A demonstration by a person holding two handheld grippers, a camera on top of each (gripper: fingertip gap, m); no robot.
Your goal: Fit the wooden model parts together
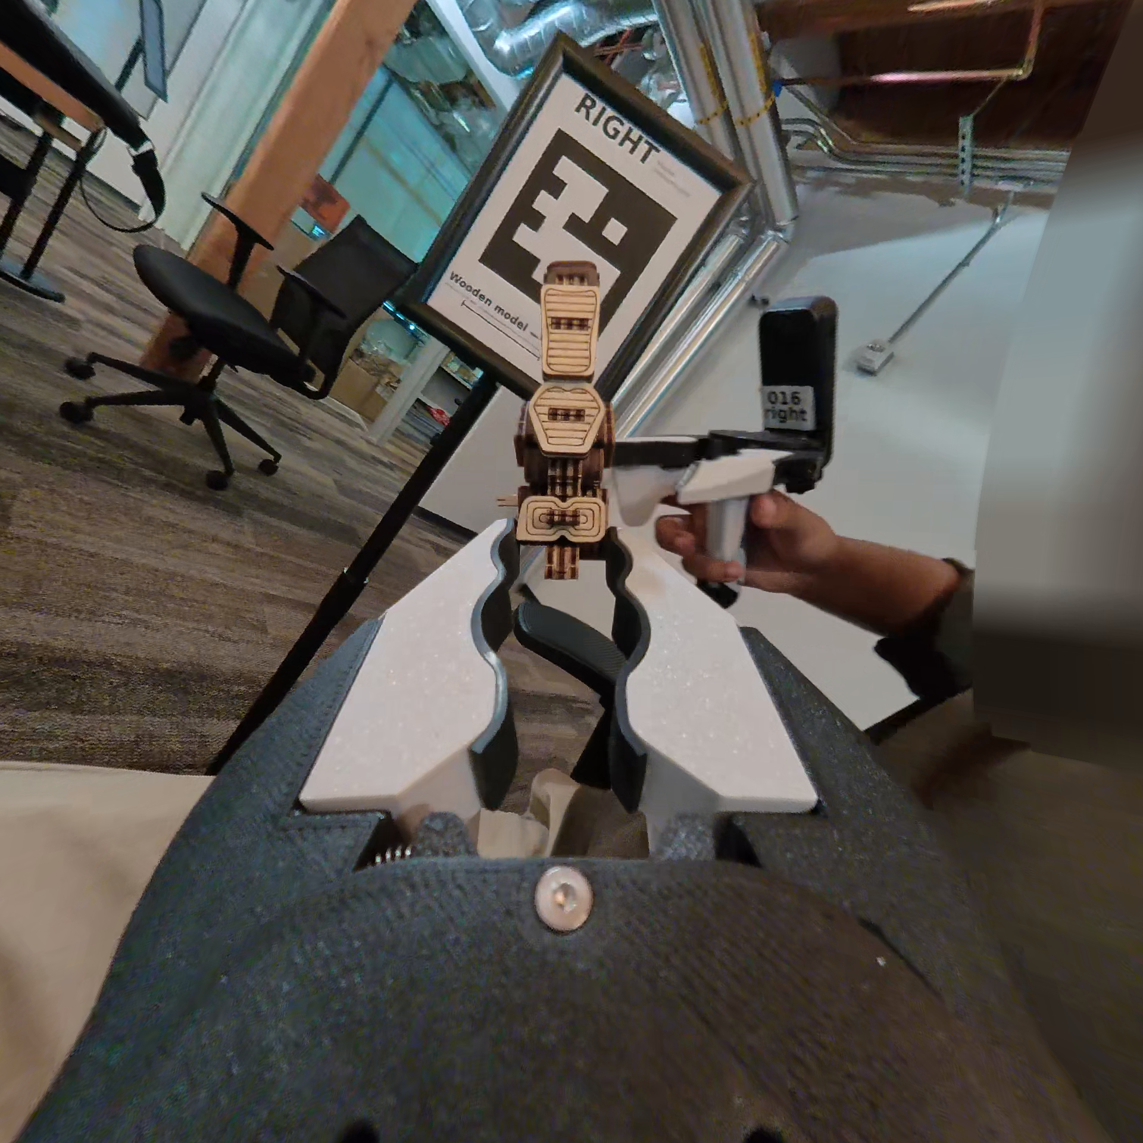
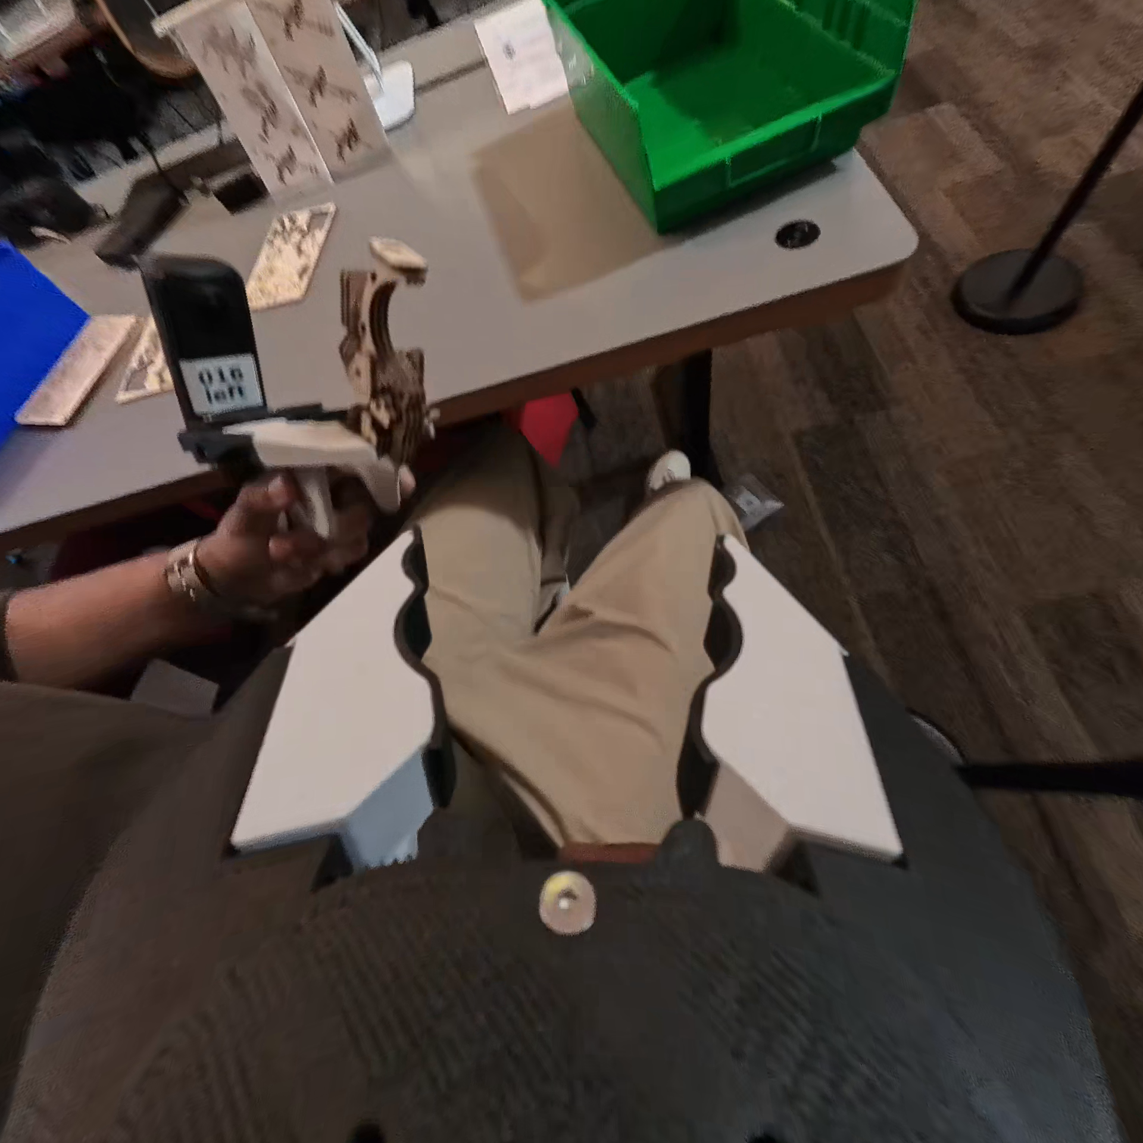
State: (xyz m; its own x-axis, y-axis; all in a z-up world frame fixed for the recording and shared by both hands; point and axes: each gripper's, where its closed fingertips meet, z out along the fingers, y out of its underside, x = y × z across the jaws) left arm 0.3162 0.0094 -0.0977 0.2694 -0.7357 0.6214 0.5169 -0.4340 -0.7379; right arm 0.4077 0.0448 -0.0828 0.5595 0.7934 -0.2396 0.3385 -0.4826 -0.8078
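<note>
The left tongs [image 1: 560,544] are clamped on the wooden model [image 1: 566,420], gripping its lowest block between the two tips. The model stands upright above the tips, held in the air: a stack of pale engraved plates over darker layered edges, narrowest at the top. From the right wrist view the same model [image 2: 383,365] shows side-on, curving up to a small flat pale cap, with the left tongs [image 2: 396,454] gripping it from below and a hand [image 2: 278,538] on the trigger grip.

The right tongs [image 2: 569,556] stand apart and hold nothing; between the white fingers [image 2: 346,699] only the person's tan trousers [image 2: 587,649] show. In the left wrist view the right tongs' tips [image 1: 609,461] reach the model's right side from the right, at its middle section; whether they touch it cannot be told. The hand [image 1: 767,544] holding that tool is beside the model.

The grey table [image 2: 618,260] lies beyond the model, not under it. On it: a green bin [image 2: 742,105] at the far right corner, flat sheets of wooden parts [image 2: 291,253] near the left, and a blue bin [image 2: 31,334] at the left edge. Behind the model in the left view stands a framed marker sign [image 1: 575,210] on a black pole, with an office chair [image 1: 216,321] on the carpet to the left.
</note>
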